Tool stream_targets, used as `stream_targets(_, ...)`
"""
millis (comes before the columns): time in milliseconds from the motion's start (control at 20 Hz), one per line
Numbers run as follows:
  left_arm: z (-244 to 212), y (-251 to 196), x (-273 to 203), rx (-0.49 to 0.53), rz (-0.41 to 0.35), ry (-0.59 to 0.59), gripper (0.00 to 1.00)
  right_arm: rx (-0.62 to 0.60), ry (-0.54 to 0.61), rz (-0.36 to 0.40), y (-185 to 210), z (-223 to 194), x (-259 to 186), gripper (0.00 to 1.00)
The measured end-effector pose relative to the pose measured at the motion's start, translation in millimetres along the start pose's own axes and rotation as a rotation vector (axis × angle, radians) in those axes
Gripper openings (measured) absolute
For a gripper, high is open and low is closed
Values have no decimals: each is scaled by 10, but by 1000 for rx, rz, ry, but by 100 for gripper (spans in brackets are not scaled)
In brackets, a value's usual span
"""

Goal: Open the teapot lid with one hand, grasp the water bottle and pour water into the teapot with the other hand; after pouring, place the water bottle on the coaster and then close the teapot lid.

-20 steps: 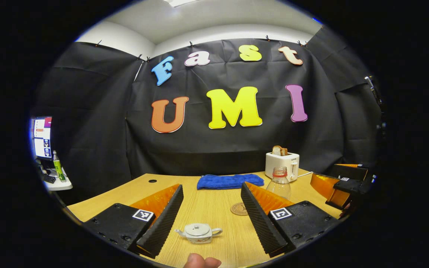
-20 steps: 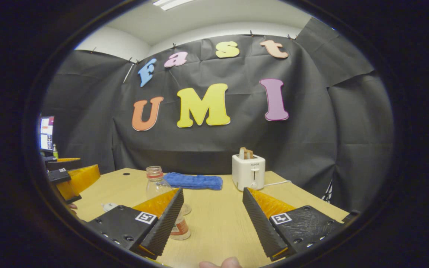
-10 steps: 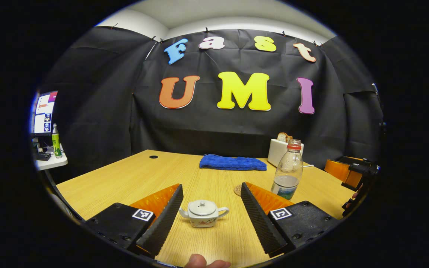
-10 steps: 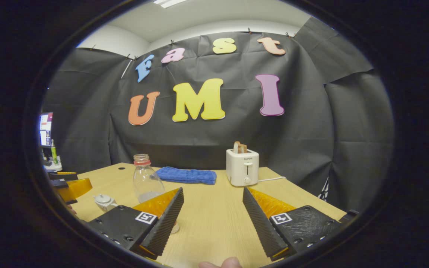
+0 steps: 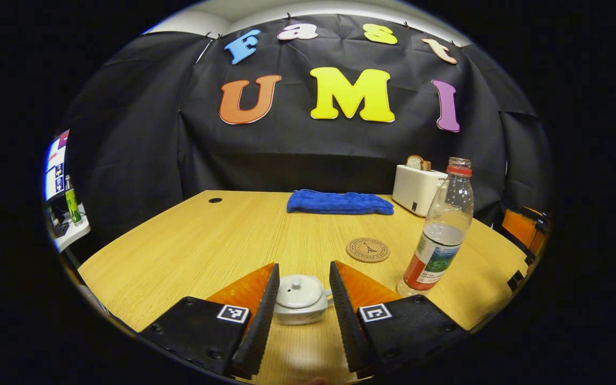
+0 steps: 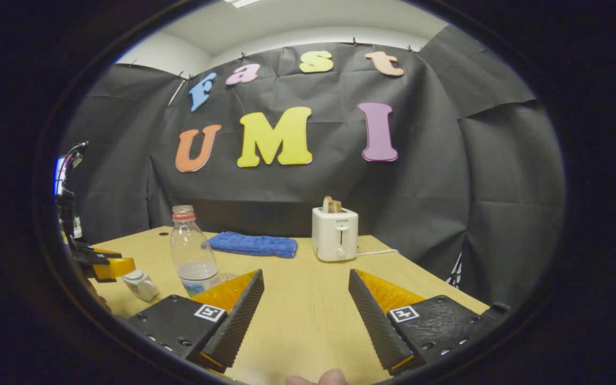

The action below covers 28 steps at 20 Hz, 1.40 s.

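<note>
Teapot (image 5: 300, 299): on worktop (image 5: 190, 251), lid on, between the fingers of the left tool (image 5: 301, 315), which flank it without clear contact. Bottle (image 5: 439, 235) upright right of teapot; coaster (image 5: 368, 249) behind teapot. Right tool (image 6: 305, 315) spread wide, holding nothing.

wall: black cloth (image 6: 447, 176) | ceiling: white (image 6: 297, 24), lit | bench (image 5: 190, 240): light wood | side: white shelf (image 5: 70, 238), monitor (image 5: 54, 168)
</note>
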State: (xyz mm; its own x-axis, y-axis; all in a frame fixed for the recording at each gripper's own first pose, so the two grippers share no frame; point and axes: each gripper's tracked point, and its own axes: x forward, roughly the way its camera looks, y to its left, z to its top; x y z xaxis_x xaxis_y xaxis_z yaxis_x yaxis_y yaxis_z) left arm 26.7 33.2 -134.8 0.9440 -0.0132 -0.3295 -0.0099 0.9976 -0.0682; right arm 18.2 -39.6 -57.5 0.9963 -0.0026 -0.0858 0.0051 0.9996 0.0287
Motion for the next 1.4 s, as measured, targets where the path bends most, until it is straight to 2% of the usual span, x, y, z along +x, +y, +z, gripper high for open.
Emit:
stream_targets(200, -98, 45, 50, 2, 25, 41, 39, 6, 8, -2, -32, -47, 19, 95)
stream_targets(250, -79, 47, 63, 12, 27, 35, 29, 6, 9, 3, -21, -60, 23, 95)
stream_targets(300, -71, 40, 75, 15, 25, 35, 27, 7, 12, 15, 3, -67, 22, 95)
stream_targets(350, -70, 50, 76, 11, 24, 32, 17, 7, 14, 33, 40, -87, 14, 95)
stream_targets(450, -57, 47, 93, -11, 18, 26, 7, 6, 7, 71, 114, -82, -9, 97)
stream_targets(500, -47, 39, 94, -18, 14, 25, 6, 6, 2, 92, 157, -76, -17, 95)
stream_targets(650, -18, 38, 73, -14, 3, 19, 4, 7, -7, 166, 325, -66, -58, 97)
stream_targets(1100, 570, 17, -254, -57, -44, -138, 3, -36, 72, 347, 974, -324, -106, 95)
stream_targets(1200, 697, 25, -341, -72, -53, -175, 3, -49, 87, 367, 1102, -374, -86, 95)
stream_targets(1400, 773, 84, -468, -65, -57, -209, 3, -72, 91, 359, 1286, -375, 68, 95)
